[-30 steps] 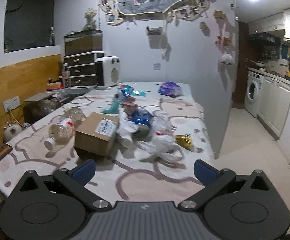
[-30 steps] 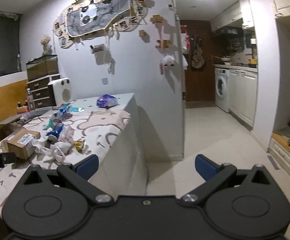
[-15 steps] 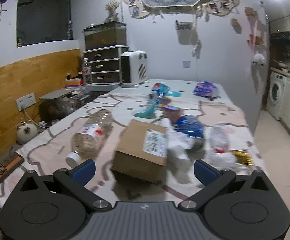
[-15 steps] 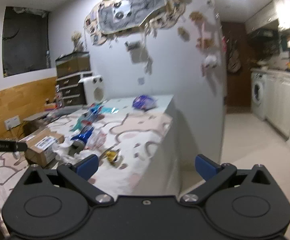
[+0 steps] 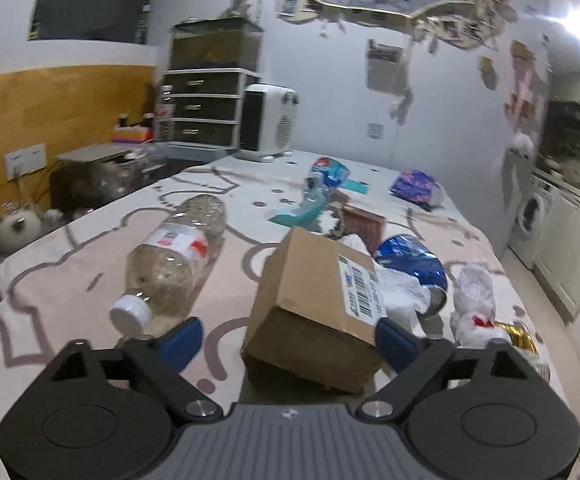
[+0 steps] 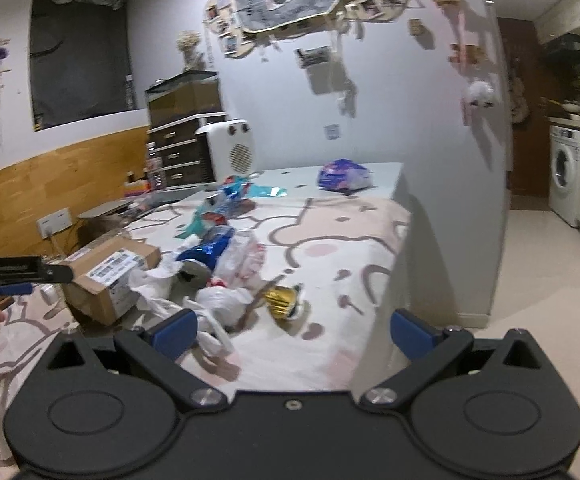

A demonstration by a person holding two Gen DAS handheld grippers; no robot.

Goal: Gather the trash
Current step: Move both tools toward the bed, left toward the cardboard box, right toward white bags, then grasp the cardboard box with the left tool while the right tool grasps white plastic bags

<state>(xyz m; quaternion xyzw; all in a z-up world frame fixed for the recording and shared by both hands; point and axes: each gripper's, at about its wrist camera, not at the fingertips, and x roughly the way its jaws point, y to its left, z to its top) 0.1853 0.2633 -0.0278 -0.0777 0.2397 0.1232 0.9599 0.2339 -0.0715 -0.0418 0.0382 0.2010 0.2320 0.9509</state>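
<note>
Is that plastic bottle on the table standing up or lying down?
Lying down: the plastic bottle rests on its side on the table, white cap toward the camera.

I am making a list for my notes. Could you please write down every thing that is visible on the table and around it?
cardboard box: 1, brown, table centre
plastic bottle: 1, clear, lying left of box
blue foil wrapper: 1, behind box
white plastic bags: several, right of box
gold wrapper: 1, near table edge
purple bag: 1, far end
heater: 1, white, far end
table: 1, patterned cloth
left gripper: closing around box, pads not pressing
right gripper: open, empty
</note>
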